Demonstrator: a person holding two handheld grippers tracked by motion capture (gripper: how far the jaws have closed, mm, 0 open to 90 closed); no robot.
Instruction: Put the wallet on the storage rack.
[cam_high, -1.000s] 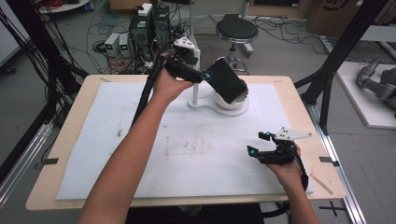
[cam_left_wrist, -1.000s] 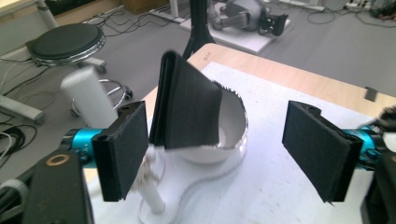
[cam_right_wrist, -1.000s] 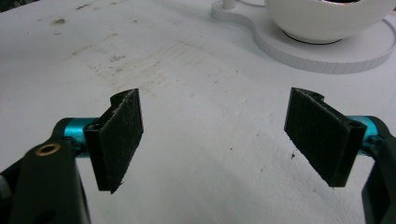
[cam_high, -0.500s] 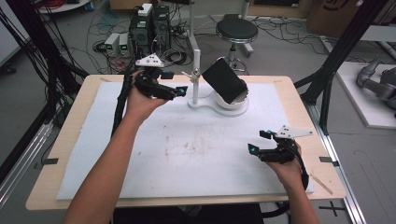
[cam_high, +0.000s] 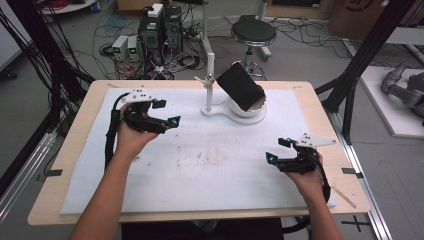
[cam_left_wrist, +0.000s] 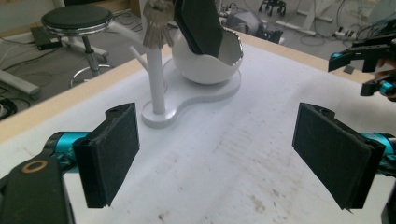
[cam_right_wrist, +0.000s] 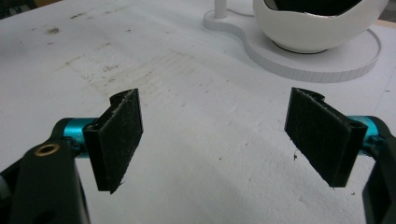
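A white stand (cam_high: 235, 111) at the table's back middle carries a thin post (cam_high: 209, 80) and a white bowl (cam_high: 250, 106). A black flat case (cam_high: 240, 87) leans tilted in the bowl. Keys (cam_left_wrist: 156, 23) hang on the post (cam_left_wrist: 156, 79) beside the bowl (cam_left_wrist: 205, 65). My left gripper (cam_high: 167, 112) hovers left of the stand, well apart from it. Its jaws have just been opening and stand open (cam_left_wrist: 217, 154) with nothing between them. My right gripper (cam_high: 279, 150) rests low at the front right, open (cam_right_wrist: 215, 140) and empty, facing the bowl (cam_right_wrist: 317, 28).
A white mat (cam_high: 200, 165) covers the wooden table (cam_high: 75, 165). Behind the table are a round stool (cam_high: 253, 31), computer boxes (cam_high: 160, 30) and loose cables. Black frame posts (cam_high: 360, 70) stand at the right. The other gripper (cam_left_wrist: 369, 65) shows far right in the left gripper view.
My left hand has drawn back from the stand, moving left and down toward the mat. The black case stays in the bowl. The right hand has kept still.
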